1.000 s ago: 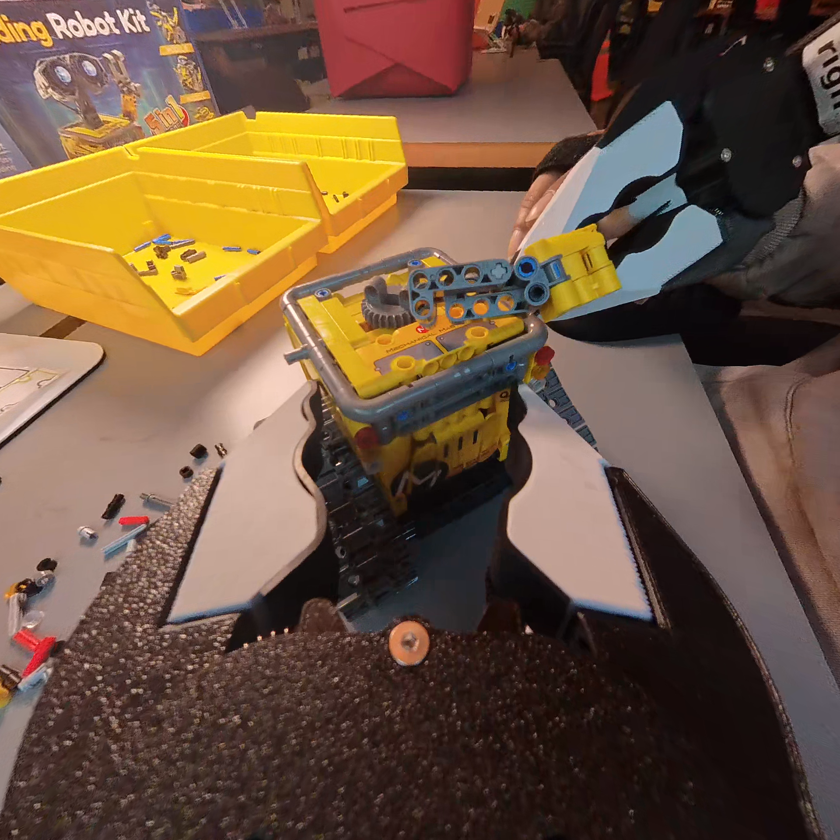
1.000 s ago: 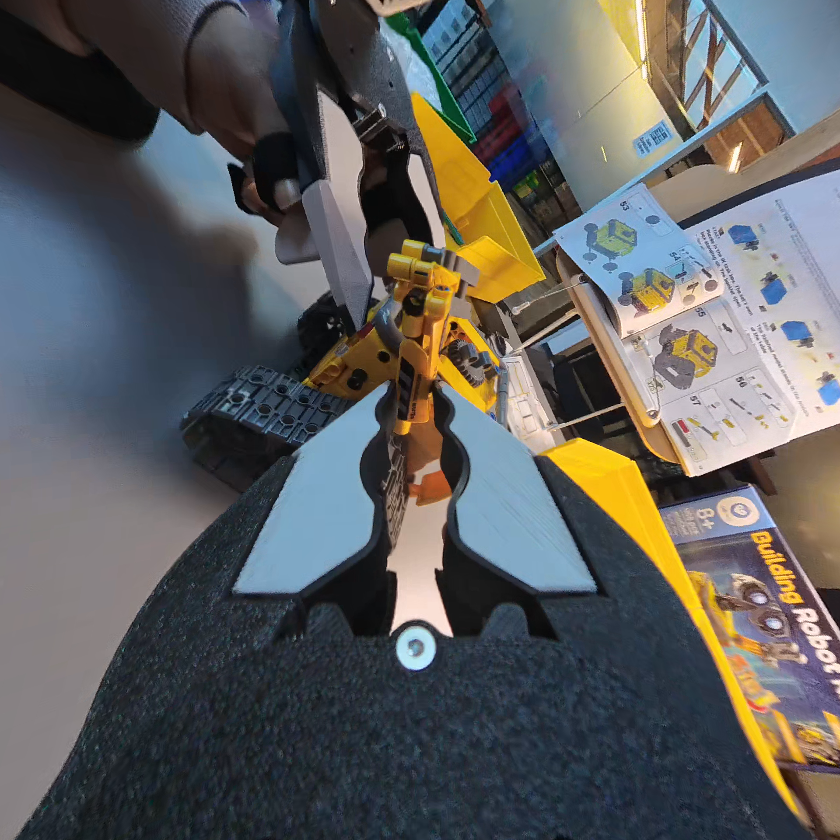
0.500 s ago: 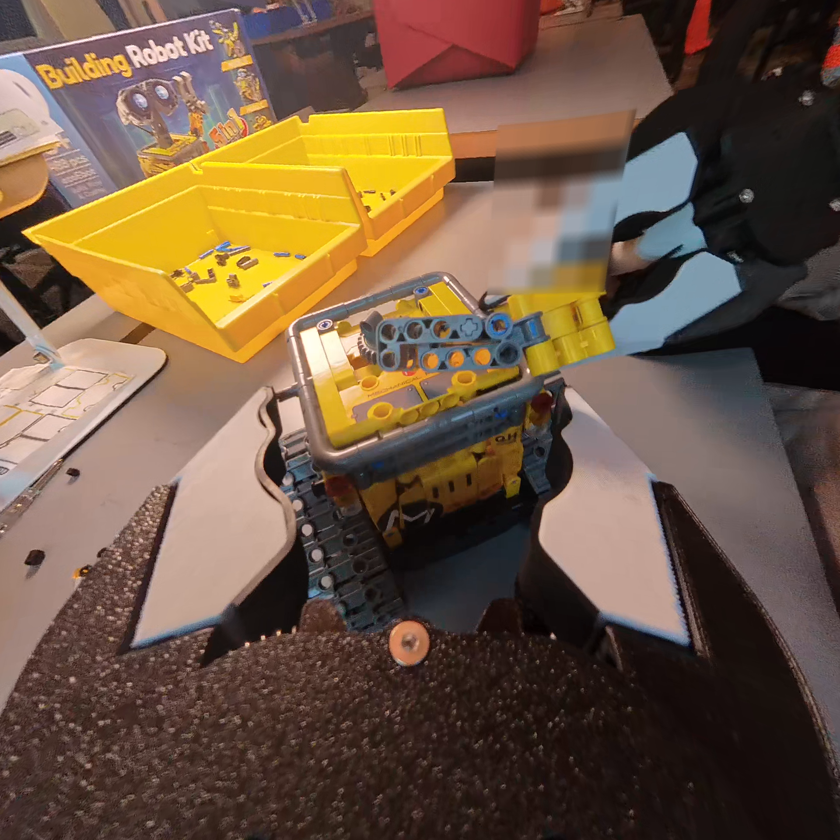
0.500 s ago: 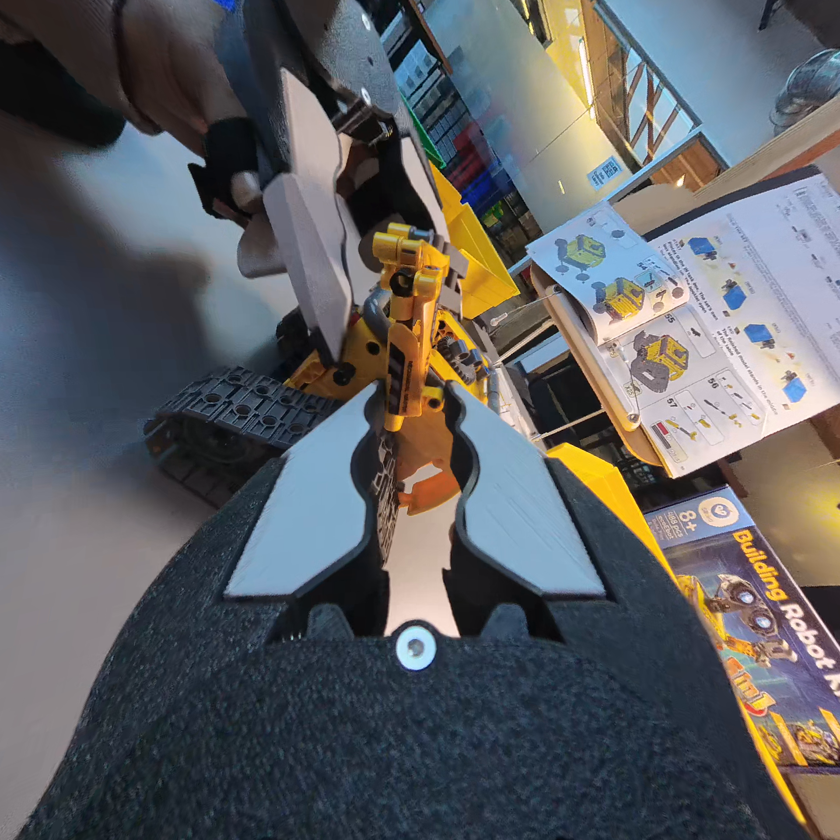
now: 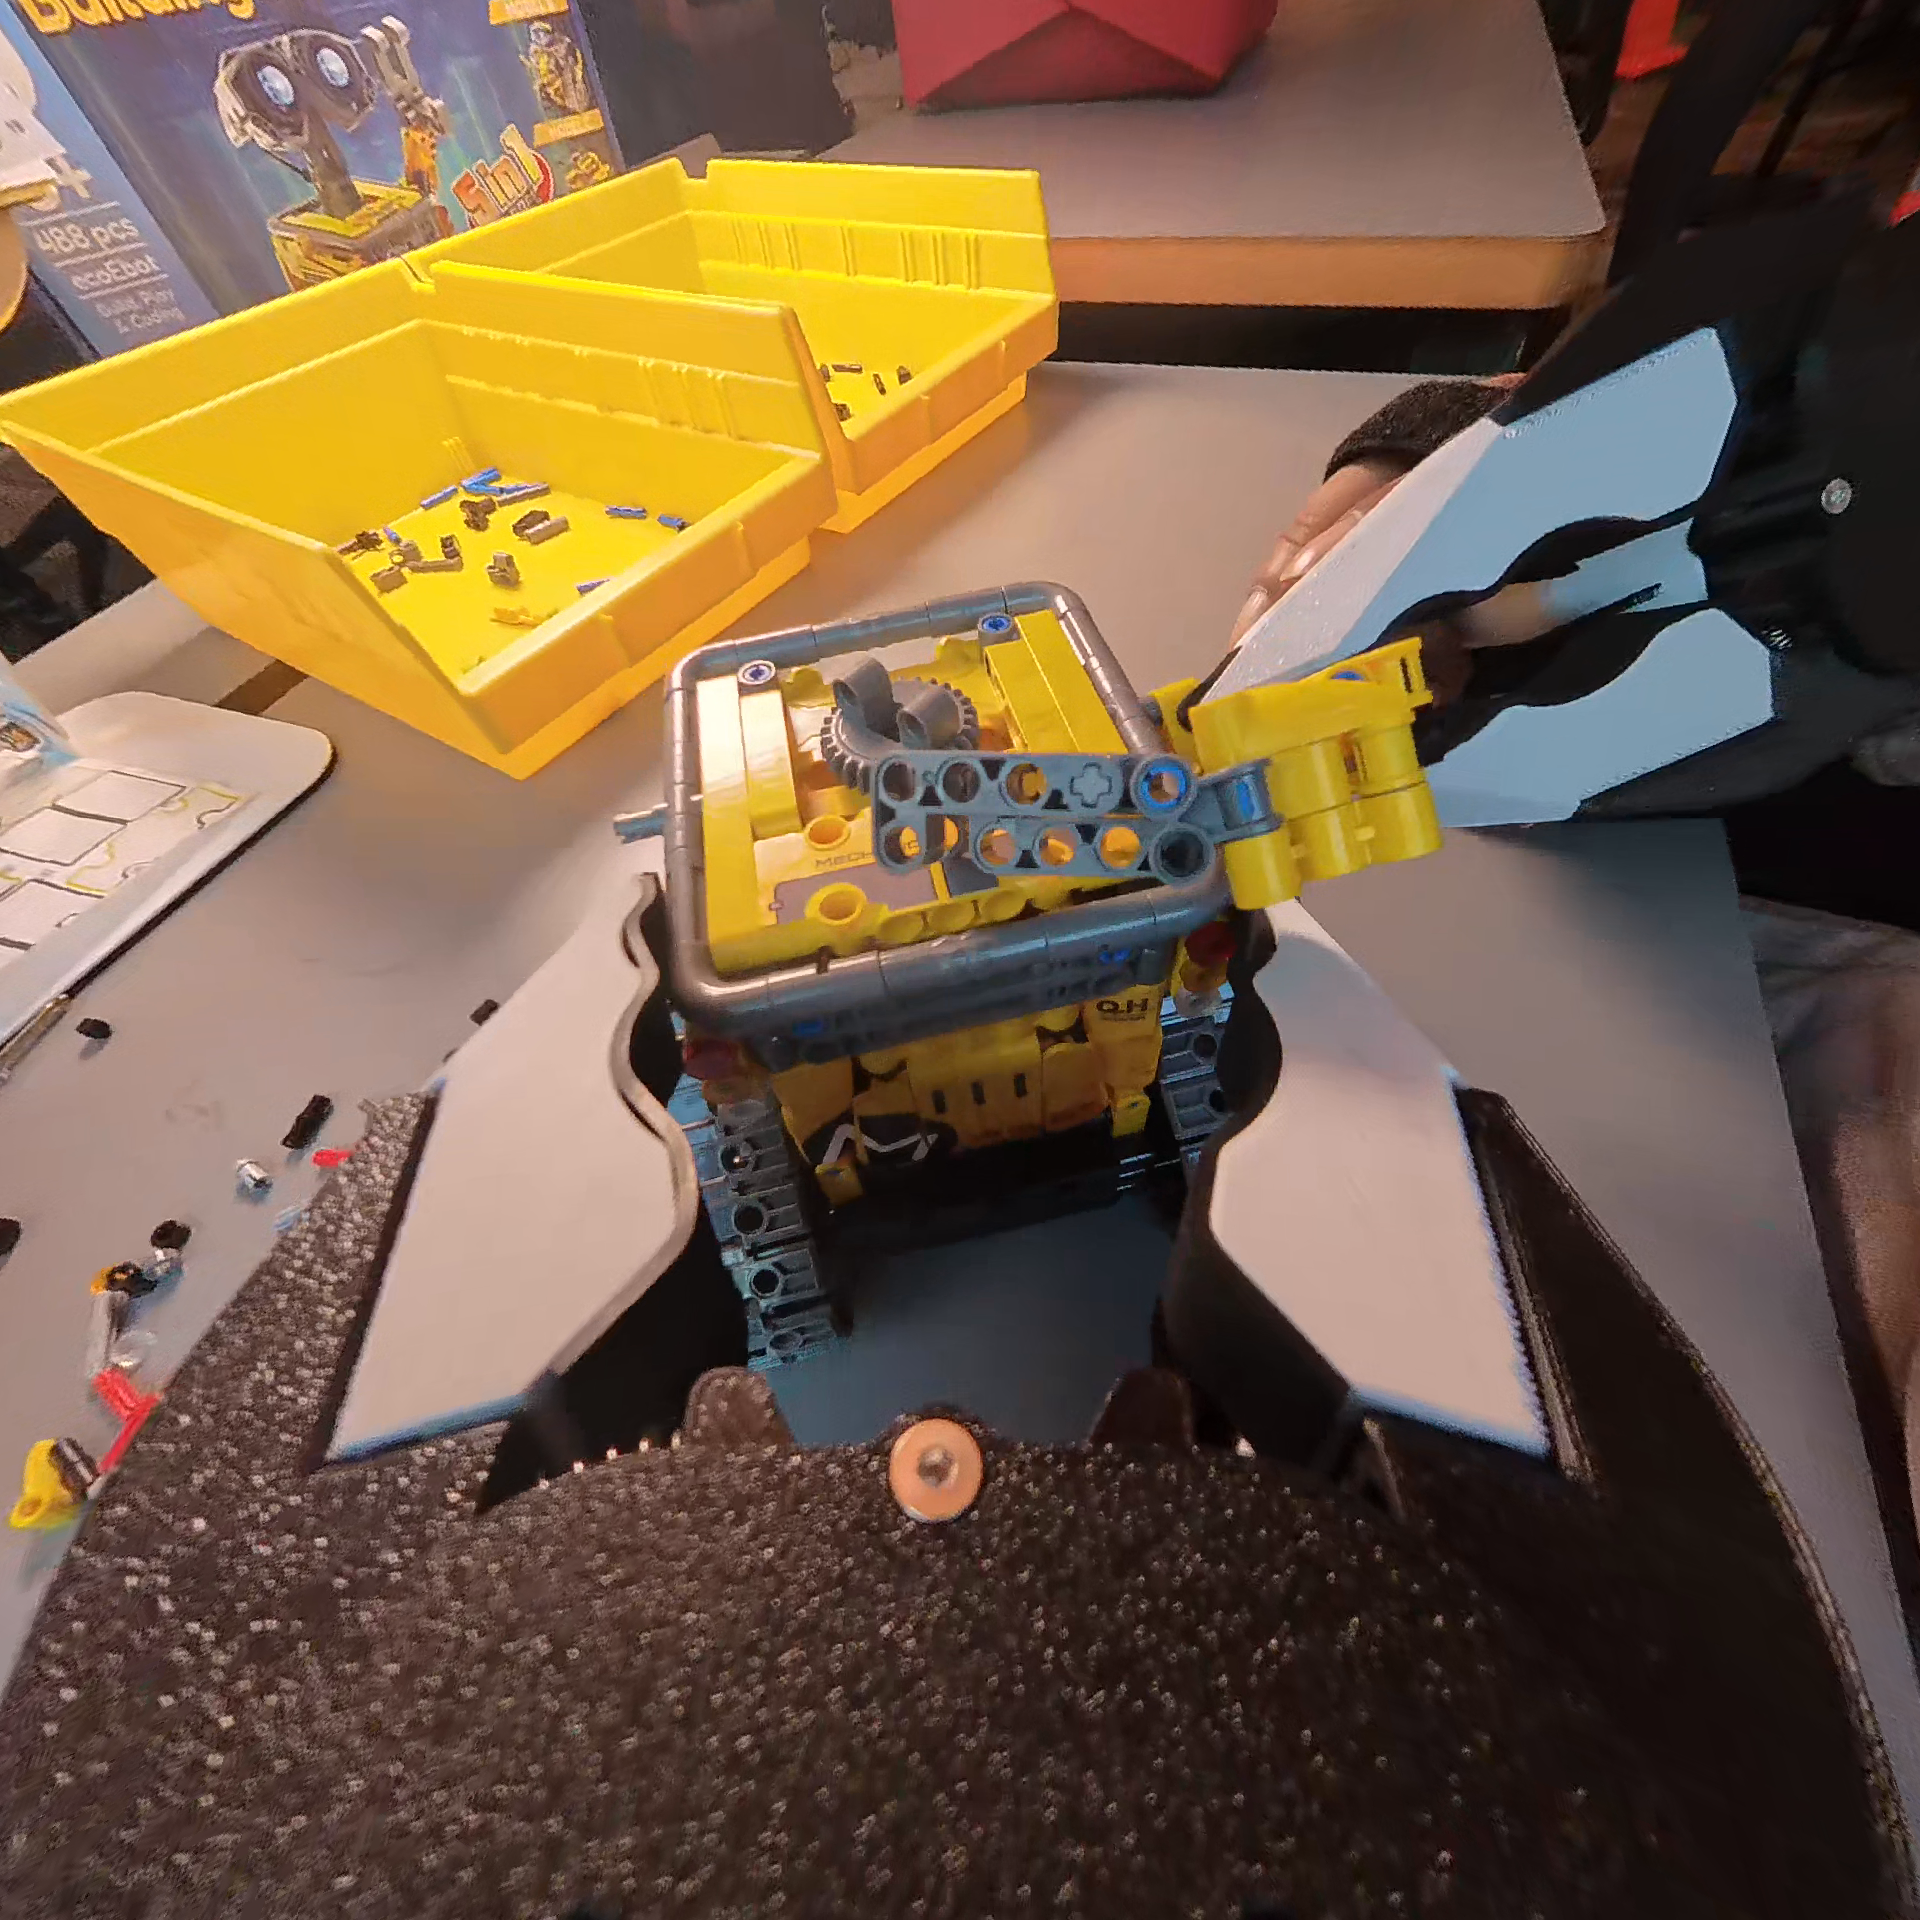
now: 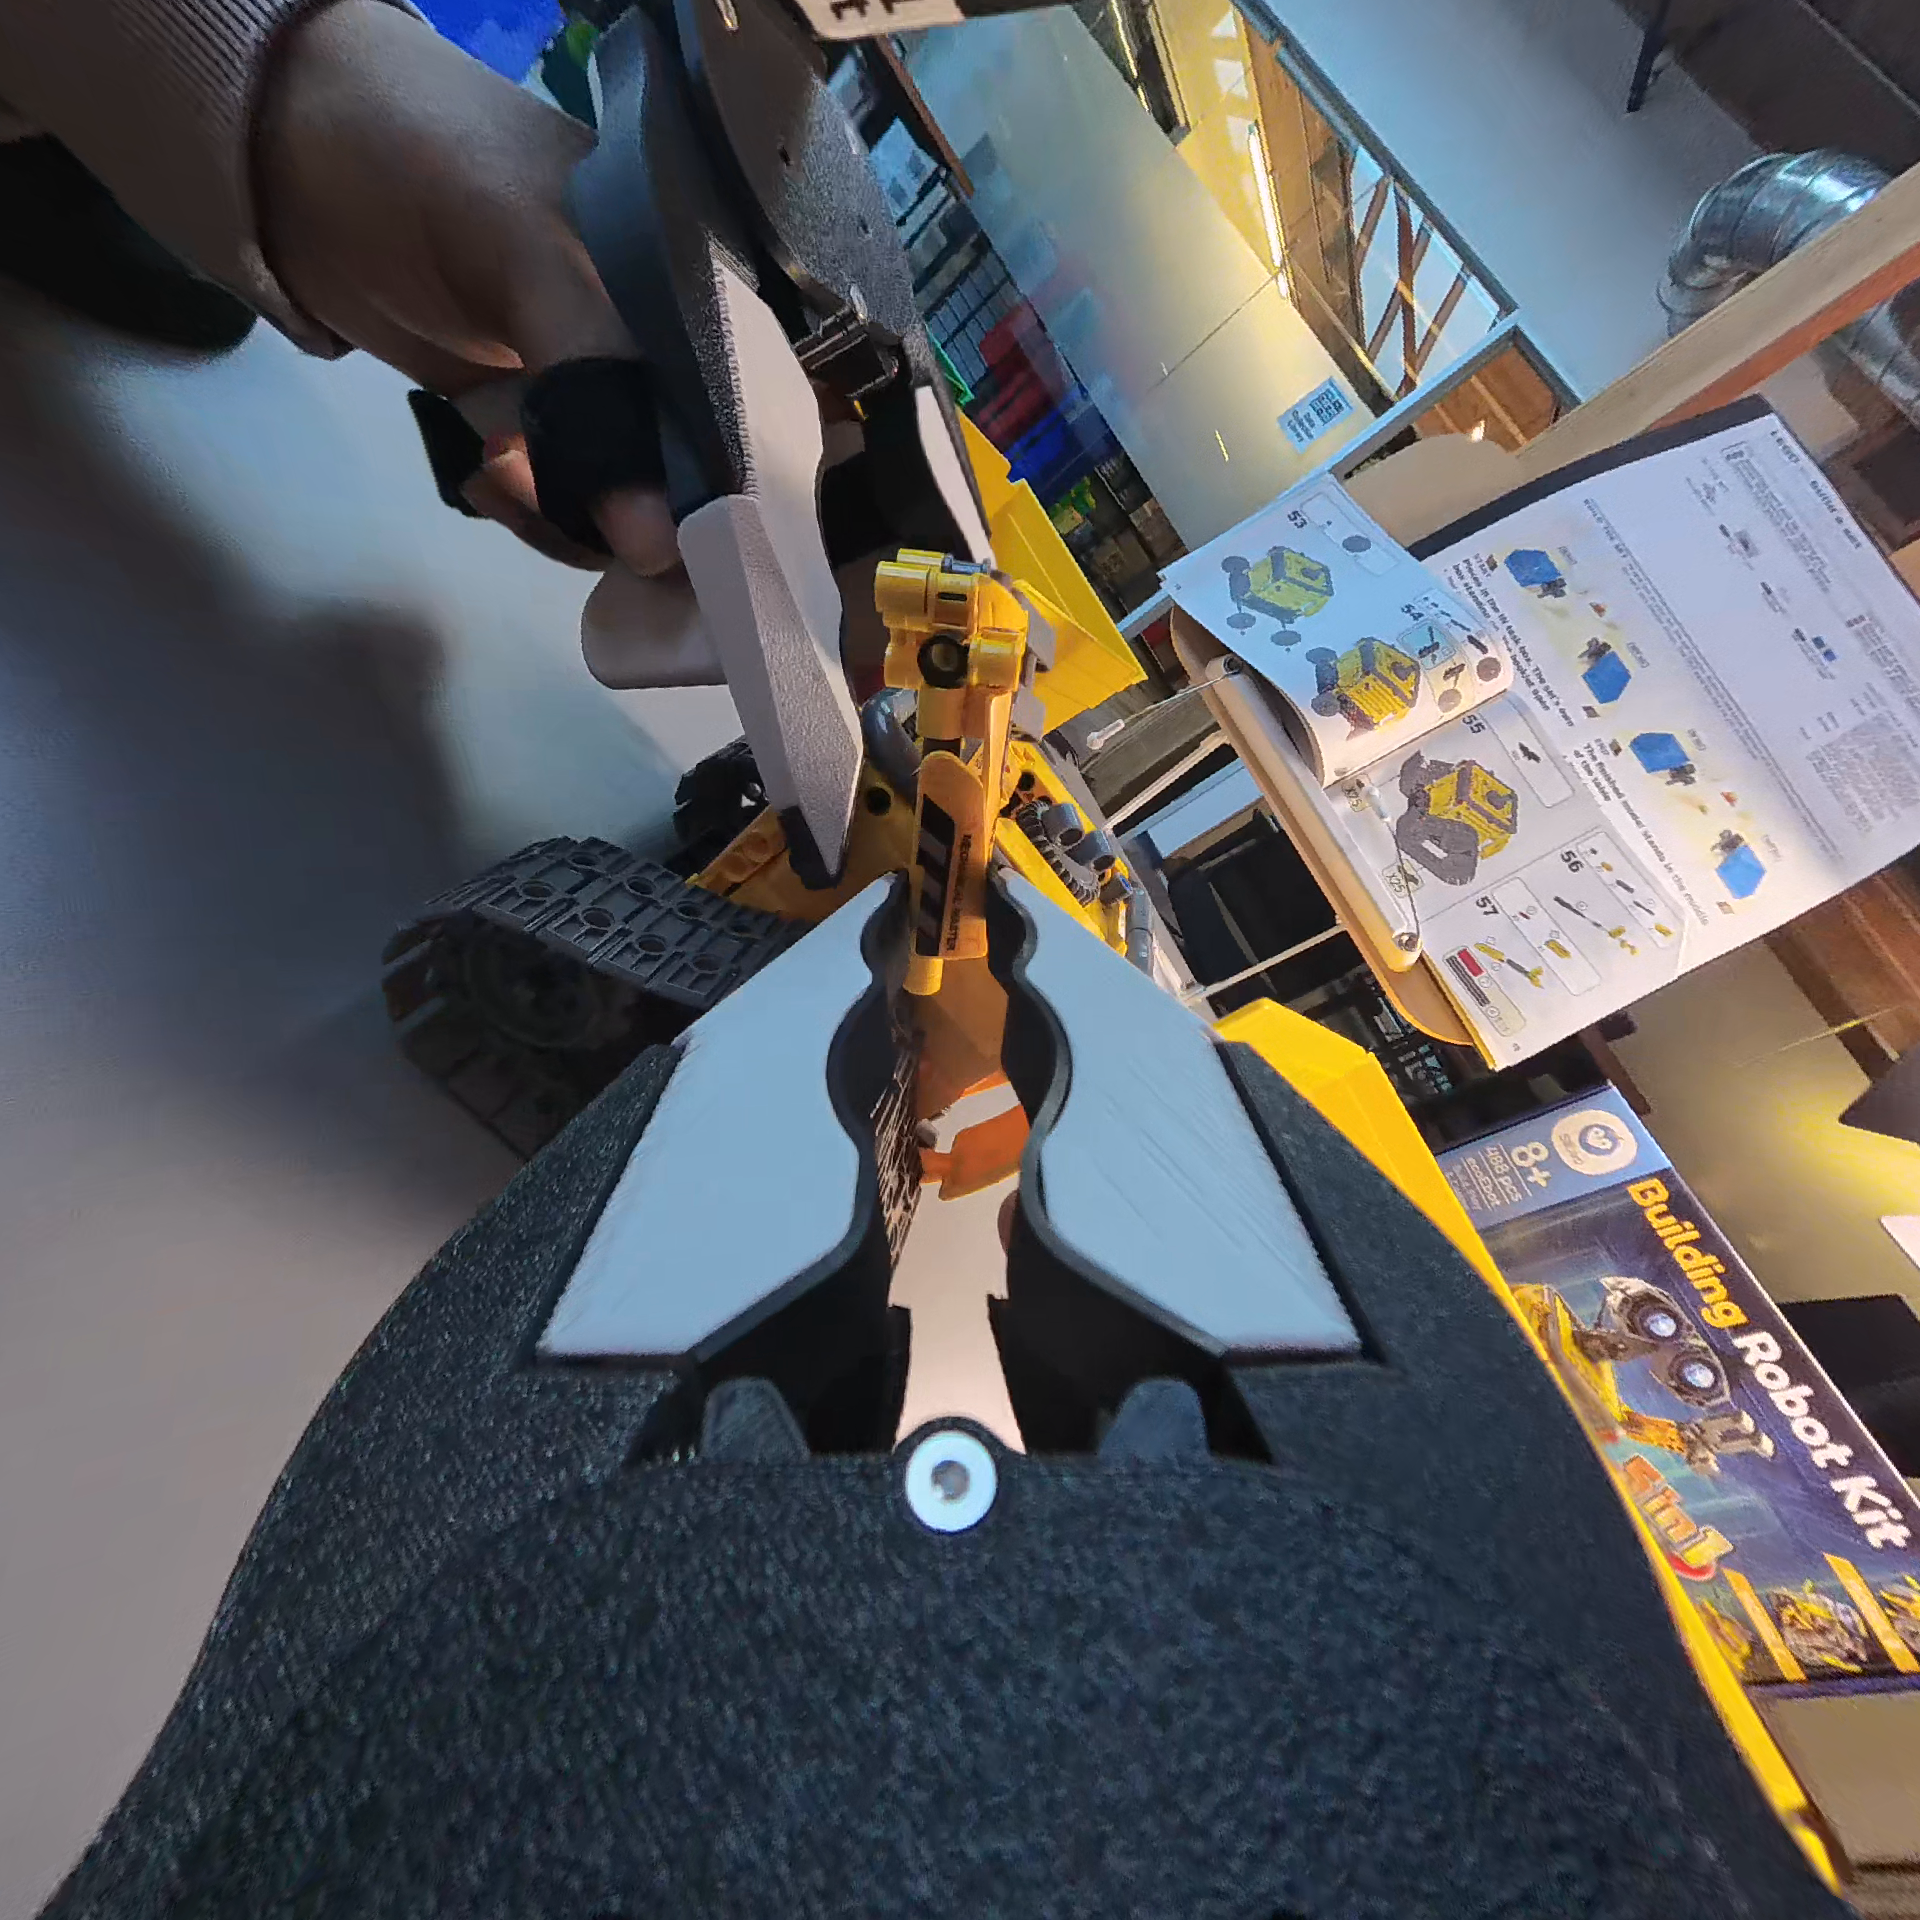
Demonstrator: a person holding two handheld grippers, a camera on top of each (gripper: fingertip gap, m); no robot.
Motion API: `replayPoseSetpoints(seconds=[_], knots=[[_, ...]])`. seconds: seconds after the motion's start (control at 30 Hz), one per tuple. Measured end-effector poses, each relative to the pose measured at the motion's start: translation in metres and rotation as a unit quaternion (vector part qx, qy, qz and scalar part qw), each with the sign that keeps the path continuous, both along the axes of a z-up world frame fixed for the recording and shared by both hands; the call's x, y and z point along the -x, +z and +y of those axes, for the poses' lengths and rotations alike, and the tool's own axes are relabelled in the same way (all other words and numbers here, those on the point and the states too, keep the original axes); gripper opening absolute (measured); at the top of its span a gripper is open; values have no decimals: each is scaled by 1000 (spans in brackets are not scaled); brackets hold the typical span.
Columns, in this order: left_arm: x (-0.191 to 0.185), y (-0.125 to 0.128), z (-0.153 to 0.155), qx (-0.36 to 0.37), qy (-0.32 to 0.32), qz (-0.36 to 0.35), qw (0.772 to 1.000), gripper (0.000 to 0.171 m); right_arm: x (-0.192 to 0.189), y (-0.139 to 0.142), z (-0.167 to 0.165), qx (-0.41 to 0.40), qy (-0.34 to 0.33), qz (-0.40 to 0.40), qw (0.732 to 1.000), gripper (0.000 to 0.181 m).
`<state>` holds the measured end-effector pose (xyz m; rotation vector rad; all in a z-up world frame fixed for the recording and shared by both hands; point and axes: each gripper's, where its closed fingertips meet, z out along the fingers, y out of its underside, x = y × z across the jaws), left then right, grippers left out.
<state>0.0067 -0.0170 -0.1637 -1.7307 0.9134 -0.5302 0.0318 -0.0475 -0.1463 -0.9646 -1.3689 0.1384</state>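
A yellow tracked robot model [image 5: 935,1070] with a grey top frame stands on the grey table [image 5: 436,935]. My left gripper [image 5: 951,925] straddles its body, with the fingers pressed against the tracks on both sides. One left finger [image 6: 774,644] lies against the model's side in the right wrist view. My right gripper [image 6: 948,894] is shut on a yellow arm piece [image 6: 951,831]. In the left wrist view the right gripper [image 5: 1340,727] holds the yellow block [image 5: 1320,800]. The block's grey holed beam [image 5: 1039,821] lies across the model's top frame.
Two yellow bins [image 5: 520,416] holding small parts stand at the back left, with a blue kit box [image 5: 312,135] behind them. Loose small parts [image 5: 125,1299] lie at the left. An open instruction booklet [image 6: 1507,727] stands on a holder. A red box [image 5: 1081,52] sits on the far table.
The right gripper has brought the arm piece lower and further across the model's top frame. The left gripper stays clasped around the model. Both views have shifted slightly.
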Motion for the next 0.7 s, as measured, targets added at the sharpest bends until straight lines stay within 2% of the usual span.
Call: replayPoseSetpoints(seconds=[0.2,0.3,0.4,0.63,0.7], knots=[[-3,-1,3,8,10,5,1000,106,-7,0,2,-10,-45,-3,999,10],[23,0,22,10,70,1,998,105,-10,3,-17,4,-39,16,999,10],[30,0,20,2,62,-4,998,107,-22,-2,-23,33,-54,37,997,11],[23,0,18,5,46,-5,999,106,-65,33,12,141,-77,146,976,12],[20,1,16,3,43,-5,999,106,-73,41,17,176,-62,178,966,12]])
